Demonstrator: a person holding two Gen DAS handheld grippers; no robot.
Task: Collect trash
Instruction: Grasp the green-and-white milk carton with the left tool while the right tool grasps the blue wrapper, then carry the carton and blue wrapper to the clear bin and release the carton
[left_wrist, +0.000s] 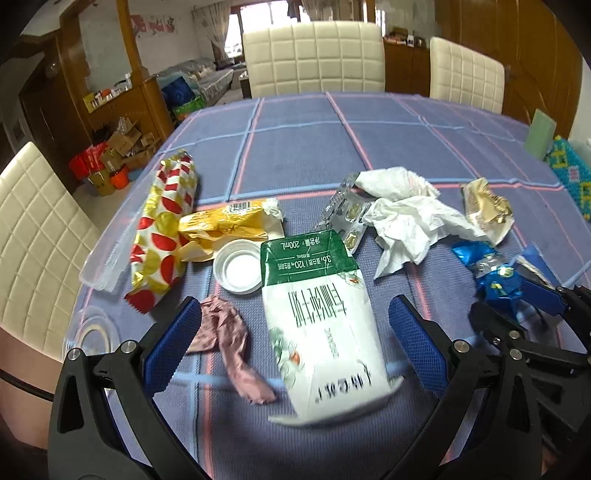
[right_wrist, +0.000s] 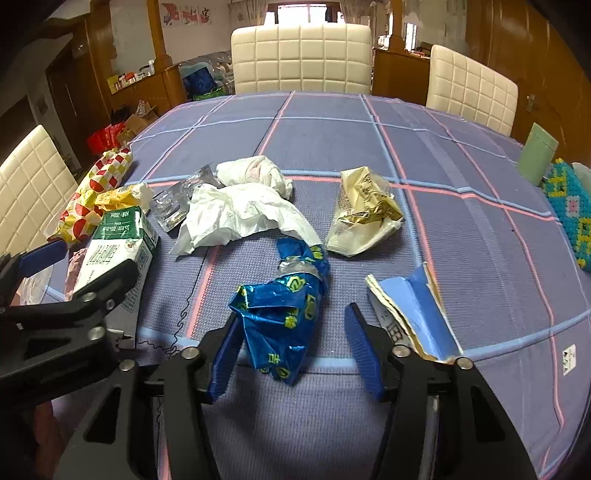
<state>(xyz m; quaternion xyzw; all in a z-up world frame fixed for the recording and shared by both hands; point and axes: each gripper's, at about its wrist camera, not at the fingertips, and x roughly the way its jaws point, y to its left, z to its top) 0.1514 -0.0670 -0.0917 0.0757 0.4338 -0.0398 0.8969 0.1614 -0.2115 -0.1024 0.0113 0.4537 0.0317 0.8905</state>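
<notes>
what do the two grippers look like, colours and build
Both match: the left gripper and right gripper have matte black frames with triangular cut-outs and round silver bolts at the joints. Each finger carries a flat blue pad with a fine mesh-like texture. No cables, labels or sleeves show on either one.

Milk carton (left_wrist: 317, 314): "200mL", "3.6", "120" printed on green band.

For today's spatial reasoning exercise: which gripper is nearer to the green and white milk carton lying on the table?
Left. The left gripper is open with the milk carton lying between its fingers. The right gripper sits off to the carton's right, open around a blue wrapper.
</notes>
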